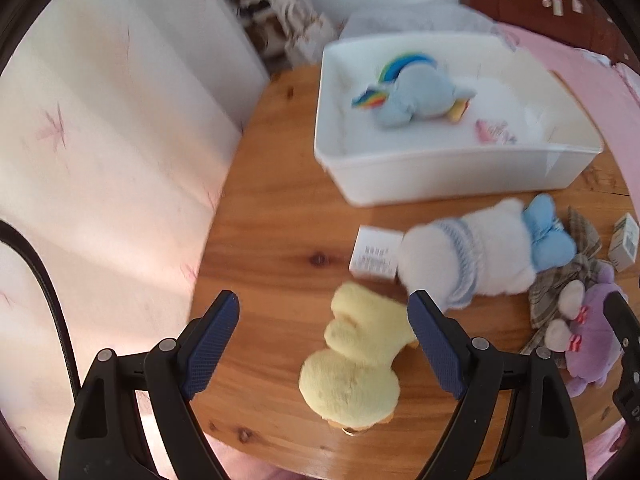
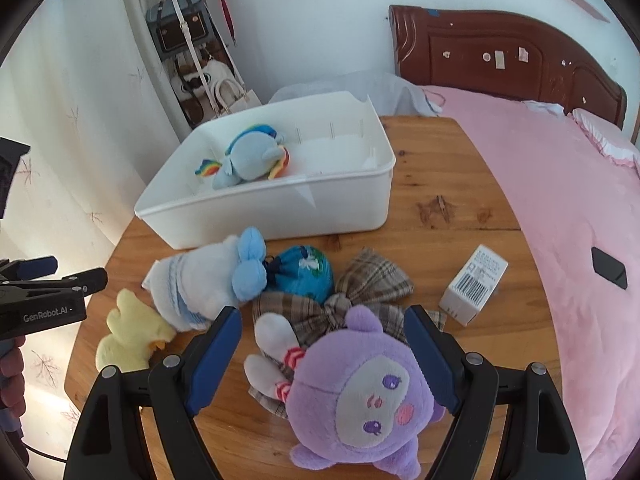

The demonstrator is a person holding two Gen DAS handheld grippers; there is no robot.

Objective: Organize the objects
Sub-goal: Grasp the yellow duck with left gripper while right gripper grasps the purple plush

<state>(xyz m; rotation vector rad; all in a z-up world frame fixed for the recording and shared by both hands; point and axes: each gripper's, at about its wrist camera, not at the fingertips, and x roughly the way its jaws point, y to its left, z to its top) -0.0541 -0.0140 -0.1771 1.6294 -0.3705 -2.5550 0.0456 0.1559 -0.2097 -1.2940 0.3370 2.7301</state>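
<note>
While your fingers are gaping wide and empty, the white plush (image 2: 200, 280) is crowding the purple doll (image 2: 356, 396), beside the white bin (image 2: 280, 208).

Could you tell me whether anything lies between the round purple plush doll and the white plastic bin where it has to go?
Yes. The plaid fabric bow and blue drawstring pouch lie on the table between the purple plush doll and the white plastic bin. Both are low, so lifting the doll over them should clear the way.

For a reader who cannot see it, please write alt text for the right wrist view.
The open right gripper straddles a purple plush doll on a wooden table. Behind lie more soft toys and a white bin holding a blue rainbow pony.
</note>
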